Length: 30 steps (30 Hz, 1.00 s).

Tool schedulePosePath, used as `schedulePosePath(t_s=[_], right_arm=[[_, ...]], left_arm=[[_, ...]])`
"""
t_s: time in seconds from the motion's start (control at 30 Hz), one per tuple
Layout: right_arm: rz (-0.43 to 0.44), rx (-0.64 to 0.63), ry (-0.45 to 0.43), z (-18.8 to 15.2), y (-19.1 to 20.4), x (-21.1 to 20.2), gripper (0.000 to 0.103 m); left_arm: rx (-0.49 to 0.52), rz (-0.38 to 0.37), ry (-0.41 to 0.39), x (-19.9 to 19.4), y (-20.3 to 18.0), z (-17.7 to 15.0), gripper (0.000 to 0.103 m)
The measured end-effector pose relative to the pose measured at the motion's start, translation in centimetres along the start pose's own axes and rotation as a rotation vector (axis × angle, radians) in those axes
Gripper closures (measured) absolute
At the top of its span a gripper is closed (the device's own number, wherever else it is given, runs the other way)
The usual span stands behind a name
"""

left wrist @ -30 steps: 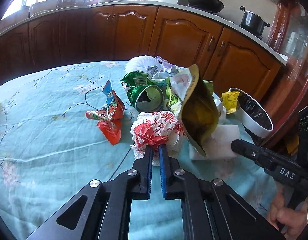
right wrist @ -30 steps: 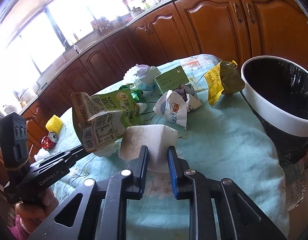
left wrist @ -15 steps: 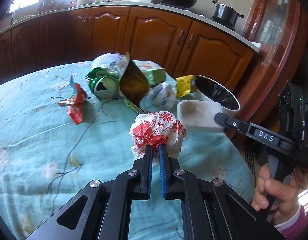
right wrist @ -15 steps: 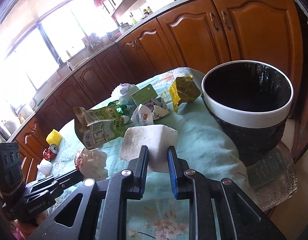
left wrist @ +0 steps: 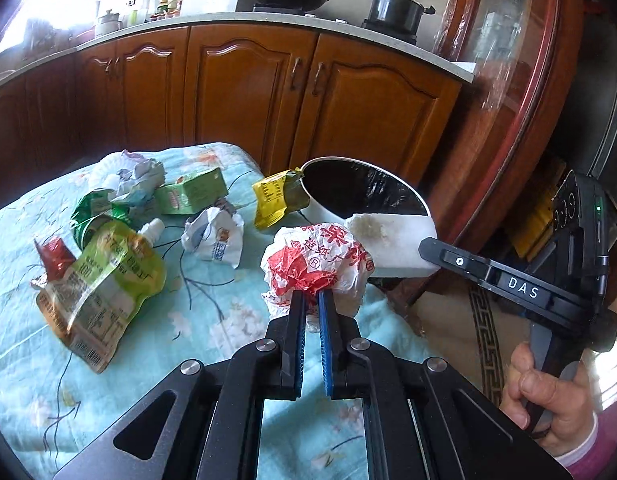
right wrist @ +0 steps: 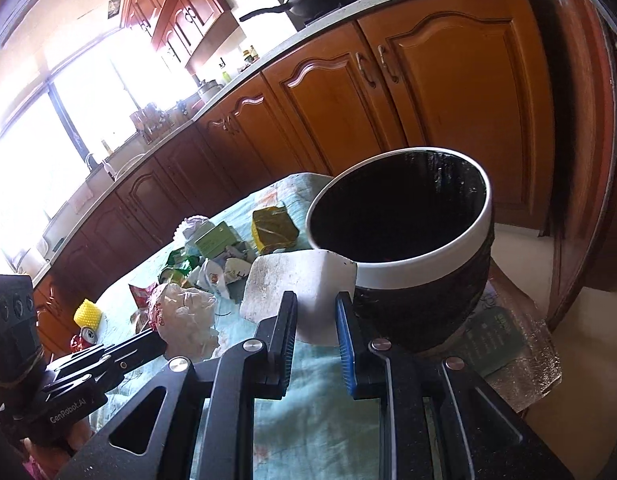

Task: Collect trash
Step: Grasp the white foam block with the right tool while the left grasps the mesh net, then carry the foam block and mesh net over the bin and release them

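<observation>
Left jaws pinch a crumpled red-white wrapper (left wrist: 316, 264); right jaws clamp a white foam block (right wrist: 304, 288).

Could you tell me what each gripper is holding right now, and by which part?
The left gripper pinches the crumpled red-and-white wrapper by its lower edge. The right gripper clamps the white foam block across its near end.

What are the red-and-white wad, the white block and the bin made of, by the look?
Red-and-white wad in the left gripper: thin printed paper or film, matte, sharply crumpled; which one is unclear. White block in the right gripper: looks like foam, chalky and grainy-faced, soiled, with one chipped corner. Bin: smooth white rim, probably plastic, lined with a glossy black plastic bag that wrinkles over the outside.
</observation>
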State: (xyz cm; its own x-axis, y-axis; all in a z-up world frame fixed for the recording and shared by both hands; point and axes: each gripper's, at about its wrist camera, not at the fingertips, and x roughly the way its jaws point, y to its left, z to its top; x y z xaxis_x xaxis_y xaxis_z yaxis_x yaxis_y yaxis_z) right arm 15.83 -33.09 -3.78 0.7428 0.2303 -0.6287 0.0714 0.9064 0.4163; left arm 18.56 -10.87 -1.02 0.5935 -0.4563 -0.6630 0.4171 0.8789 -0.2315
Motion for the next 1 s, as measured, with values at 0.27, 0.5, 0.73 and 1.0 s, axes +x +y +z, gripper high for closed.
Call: schedulePosePath(t_s=[0.27,0.5,0.73,1.0], right_arm=[[-0.04,0.009,-0.026,2.4,-2.7,0.2,0.083],[-0.072,0.016,-0.038,4.6,-4.7,1.1,0.083],[-0.106,0.008,-0.031,6.2,-6.3,2.2,0.083],[-0.137,-0.002,-0.014,7.1,-7.3,3.3,0.083]], left_arm=[[0.006,0.006,0.023,4.9,-1.5,2.8,0.098],[0.013,0.01,0.043,8.8,-2.4,6.0,0.098],[0.025,0.0,0.054,12.4,-3.4,8.6,0.098],[0.049,-0.003,0.097,16.5,-4.5,10.4,0.098]])
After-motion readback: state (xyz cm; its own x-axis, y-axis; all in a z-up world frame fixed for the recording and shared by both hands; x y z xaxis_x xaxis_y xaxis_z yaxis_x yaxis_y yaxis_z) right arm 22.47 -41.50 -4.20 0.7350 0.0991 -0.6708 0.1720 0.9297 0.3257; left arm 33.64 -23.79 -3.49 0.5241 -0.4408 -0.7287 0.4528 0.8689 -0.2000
